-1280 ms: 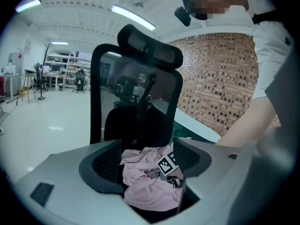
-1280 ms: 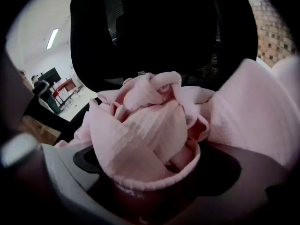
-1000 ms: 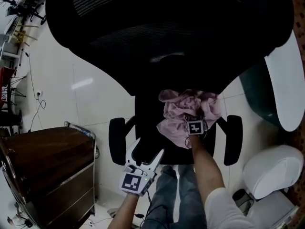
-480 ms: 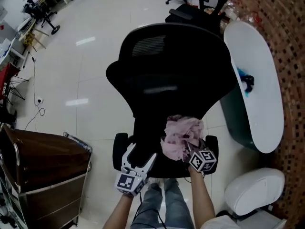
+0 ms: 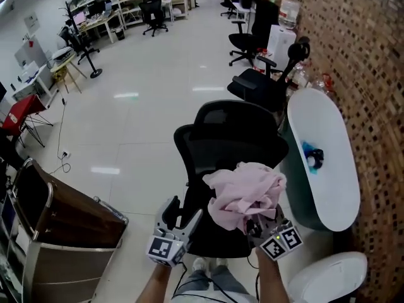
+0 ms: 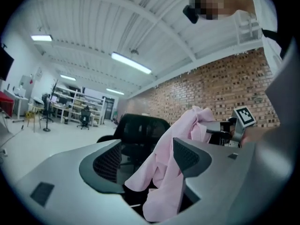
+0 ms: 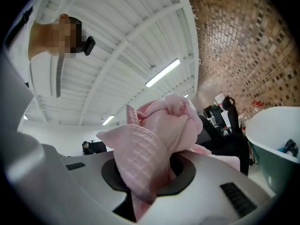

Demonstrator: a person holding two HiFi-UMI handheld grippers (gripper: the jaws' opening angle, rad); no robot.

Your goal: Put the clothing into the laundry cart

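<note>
Clothing (image 5: 245, 194) in level right gripper (image 5: 255, 226)

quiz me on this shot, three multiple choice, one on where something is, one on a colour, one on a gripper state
1. In the head view, where is the laundry cart? A upper right; B lower left; C top centre.
2. What colour is the garment? A blue; B white; C pink.
3. How do the jaws of the left gripper stand? A apart, clamping nothing; B shut on the garment; C shut and empty.

Answers:
1 B, the brown cart stands by the picture's left edge, low down.
2 C, all three views show pink cloth.
3 A, its own view shows a wide gap between the jaws.
</note>
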